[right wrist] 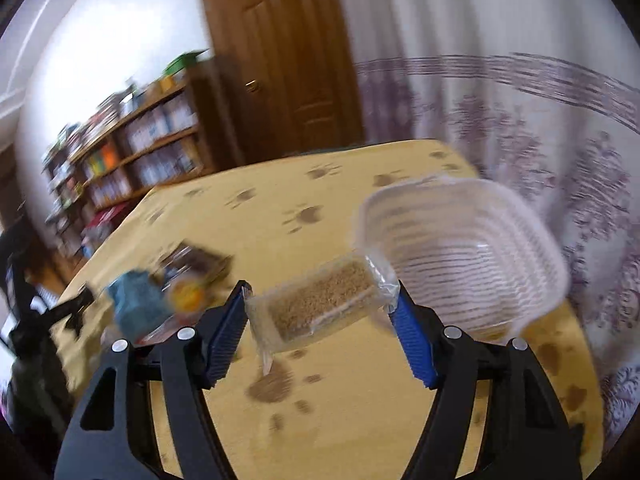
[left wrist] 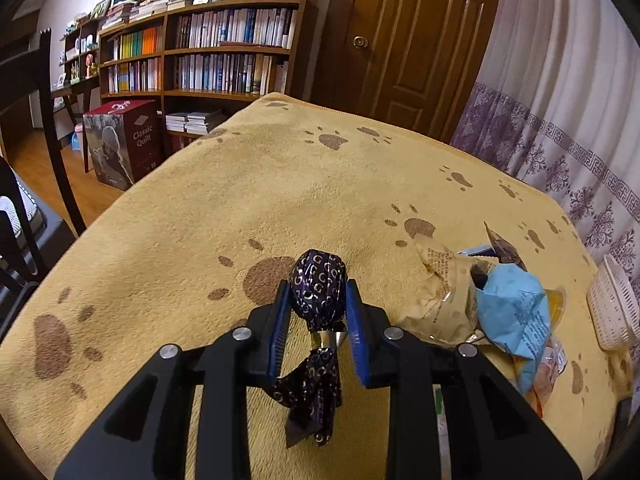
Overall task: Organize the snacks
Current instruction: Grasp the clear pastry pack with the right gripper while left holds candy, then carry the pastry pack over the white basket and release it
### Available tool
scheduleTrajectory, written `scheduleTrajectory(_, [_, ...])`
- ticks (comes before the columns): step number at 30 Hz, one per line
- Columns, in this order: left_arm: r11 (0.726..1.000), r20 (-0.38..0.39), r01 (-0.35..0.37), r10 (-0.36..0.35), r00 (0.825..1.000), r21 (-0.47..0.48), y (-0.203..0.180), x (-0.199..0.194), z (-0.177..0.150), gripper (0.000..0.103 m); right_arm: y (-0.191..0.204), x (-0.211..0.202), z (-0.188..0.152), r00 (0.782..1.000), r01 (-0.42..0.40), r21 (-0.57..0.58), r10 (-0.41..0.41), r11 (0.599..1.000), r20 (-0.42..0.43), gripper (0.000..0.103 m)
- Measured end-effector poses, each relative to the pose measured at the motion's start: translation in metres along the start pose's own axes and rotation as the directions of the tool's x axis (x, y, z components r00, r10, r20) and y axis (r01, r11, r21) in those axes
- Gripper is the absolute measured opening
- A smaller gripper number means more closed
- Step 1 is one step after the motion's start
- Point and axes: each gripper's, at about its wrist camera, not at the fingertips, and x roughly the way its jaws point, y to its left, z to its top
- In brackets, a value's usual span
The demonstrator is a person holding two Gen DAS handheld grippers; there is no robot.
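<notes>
Over a paw-print blanket [left wrist: 280,184], left hand-held gripper [left wrist: 318,292] pinches a purple candy [left wrist: 318,284]; right hand-held gripper [right wrist: 322,300] clamps a clear snack pack [right wrist: 320,304] beside a white basket [right wrist: 460,256].

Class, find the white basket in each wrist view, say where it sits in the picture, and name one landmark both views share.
Left wrist view: the basket is at the far right edge, partly cut off, beyond the snack pile.
Right wrist view: the basket fills the centre right, just behind the clear packet between the right jaws.
Shared landmark: the brown door.
</notes>
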Motion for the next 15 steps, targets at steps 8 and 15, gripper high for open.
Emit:
scheduleTrajectory(8, [0.999,0.038,-0.009,0.007,0.999,0.031,-0.021,-0.025,0.009,0.027,-0.057,0.000,0.012,0.993,0.110,0.112,-0.114,0.988,0.031,0.071])
scheduleTrajectory(15, [0.995,0.060,0.019,-0.025,0.998,0.097,-0.055,-0.041,0.012,0.027,-0.085,0.009,0.015,0.988,0.150,0.149,-0.156,0.977,0.024,0.078])
